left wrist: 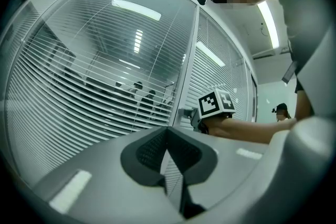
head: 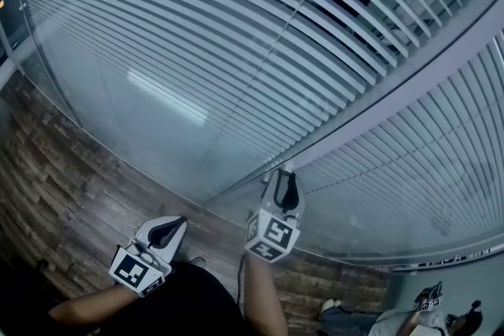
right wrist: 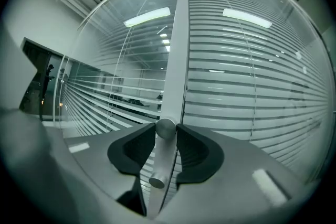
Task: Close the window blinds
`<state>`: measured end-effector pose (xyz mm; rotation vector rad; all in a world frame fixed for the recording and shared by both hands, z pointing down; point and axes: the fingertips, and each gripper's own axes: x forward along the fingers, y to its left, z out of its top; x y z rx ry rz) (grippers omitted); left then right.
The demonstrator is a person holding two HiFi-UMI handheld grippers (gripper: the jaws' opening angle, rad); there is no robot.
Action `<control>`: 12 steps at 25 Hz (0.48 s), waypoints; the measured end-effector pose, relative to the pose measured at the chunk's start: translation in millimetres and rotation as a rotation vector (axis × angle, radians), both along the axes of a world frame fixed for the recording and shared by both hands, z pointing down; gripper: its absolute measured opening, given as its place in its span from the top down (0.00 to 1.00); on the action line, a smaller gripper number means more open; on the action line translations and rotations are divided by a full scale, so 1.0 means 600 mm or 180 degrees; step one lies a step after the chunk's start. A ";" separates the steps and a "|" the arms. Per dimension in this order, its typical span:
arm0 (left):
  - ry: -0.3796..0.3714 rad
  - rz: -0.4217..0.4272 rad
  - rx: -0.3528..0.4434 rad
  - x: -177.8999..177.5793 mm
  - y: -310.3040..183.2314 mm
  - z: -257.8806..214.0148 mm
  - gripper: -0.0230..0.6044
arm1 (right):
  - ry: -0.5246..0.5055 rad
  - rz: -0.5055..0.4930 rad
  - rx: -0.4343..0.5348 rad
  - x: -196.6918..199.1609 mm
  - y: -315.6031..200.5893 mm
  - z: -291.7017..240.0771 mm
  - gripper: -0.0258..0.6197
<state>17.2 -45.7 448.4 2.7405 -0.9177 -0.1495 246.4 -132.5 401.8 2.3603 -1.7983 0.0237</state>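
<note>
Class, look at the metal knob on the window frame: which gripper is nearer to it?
Right. The right gripper has the knob between its jaws, pads on it. The left gripper is held lower and to the left, well apart from it.

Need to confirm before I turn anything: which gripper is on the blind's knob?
The right gripper, clamped on the round metal knob at the post; the left gripper is shut, holding nothing.

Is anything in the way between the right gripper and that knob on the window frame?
Nothing visible does. The knob on the window frame already sits between the right gripper's jaws, with both pads against it.
</note>
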 end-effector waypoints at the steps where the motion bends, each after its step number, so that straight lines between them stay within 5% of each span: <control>1: -0.0008 -0.0002 -0.0013 -0.001 -0.001 0.000 0.97 | 0.0048 -0.0019 -0.0026 0.001 0.000 0.000 0.76; 7: -0.0003 -0.0020 -0.0034 -0.011 -0.003 0.001 0.97 | 0.0653 -0.0193 -0.0296 -0.007 0.000 0.002 0.76; 12: -0.0005 0.0051 0.0029 -0.007 0.004 -0.004 0.97 | 0.1634 -0.0325 -0.0692 -0.013 -0.001 0.005 0.76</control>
